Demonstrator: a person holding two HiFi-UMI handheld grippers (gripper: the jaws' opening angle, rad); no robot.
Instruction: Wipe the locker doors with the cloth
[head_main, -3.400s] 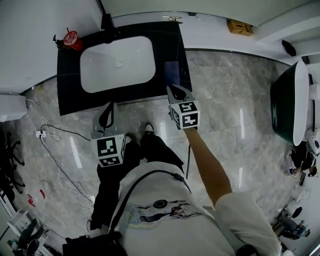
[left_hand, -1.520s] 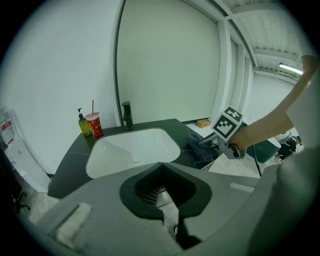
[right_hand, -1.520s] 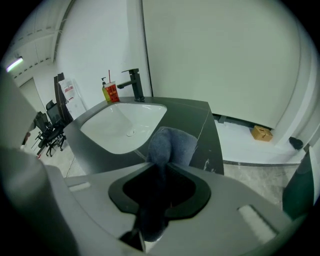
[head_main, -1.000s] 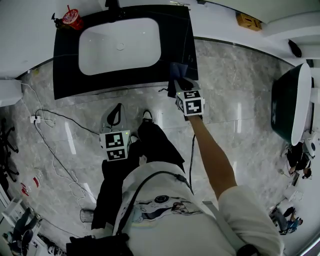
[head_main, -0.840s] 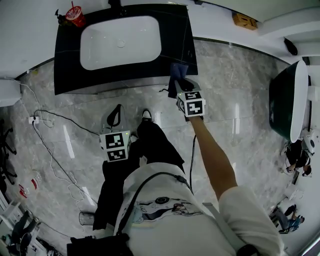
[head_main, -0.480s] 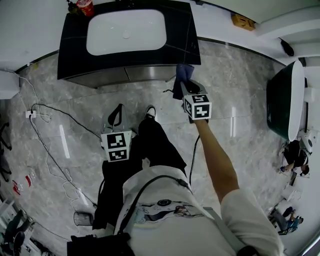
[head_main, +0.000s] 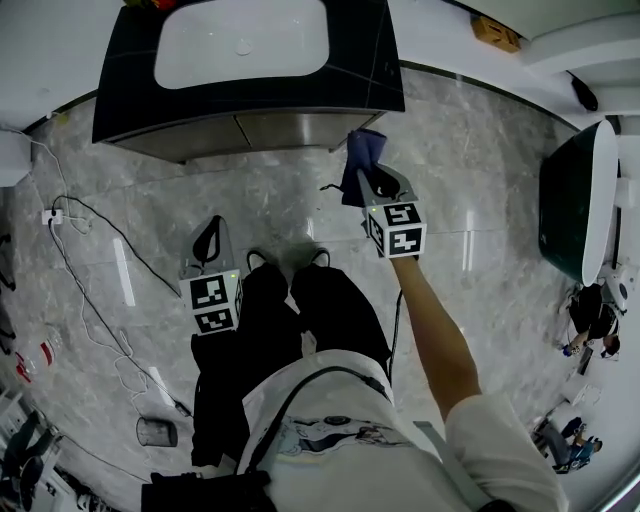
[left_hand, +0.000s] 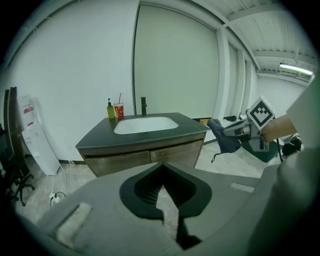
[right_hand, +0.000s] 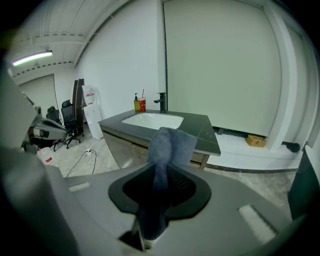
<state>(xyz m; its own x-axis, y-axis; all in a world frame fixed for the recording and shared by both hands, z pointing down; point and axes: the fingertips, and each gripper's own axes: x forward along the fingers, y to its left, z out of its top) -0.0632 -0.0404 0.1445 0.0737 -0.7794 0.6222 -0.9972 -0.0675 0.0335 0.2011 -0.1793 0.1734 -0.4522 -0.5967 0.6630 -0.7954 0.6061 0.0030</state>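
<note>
Since a second ago the person has stepped back from the vanity. The cloth has come off the corner of the counter and now hangs out over the floor, and the cabinet's front has come into the head view.

Closest to me is the person in a white shirt (head_main: 350, 430) and black trousers (head_main: 300, 320), with both shoes on the grey marble floor (head_main: 470, 170). The left gripper (head_main: 210, 232) is held low beside the left leg. Its jaws are closed together with nothing between them. The right gripper (head_main: 372, 180) is reached out further at the end of a bare arm, and it is clamped on a dark blue cloth (head_main: 358, 160). The cloth stands up in a fold past the jaw tips, with a loose end trailing below. It hangs in the air just short of the cabinet and touches neither the doors nor the counter.

White cables (head_main: 80, 225) lie across the floor on the left.

Beyond the cloth stand two brown-grey cabinet doors (head_main: 270, 128), side by side under a dark stone counter (head_main: 372, 60). A white oval basin (head_main: 240, 40) is sunk into the counter. At the back of the counter are a black tap (left_hand: 143, 106), a red paper cup with a straw (left_hand: 118, 111) and a yellow-green bottle (left_hand: 110, 109), set against a pale wall. Off to the right there is a dark green tub with a white rim (head_main: 578, 200). A small cardboard box (head_main: 497, 32) sits by the far wall.
</note>
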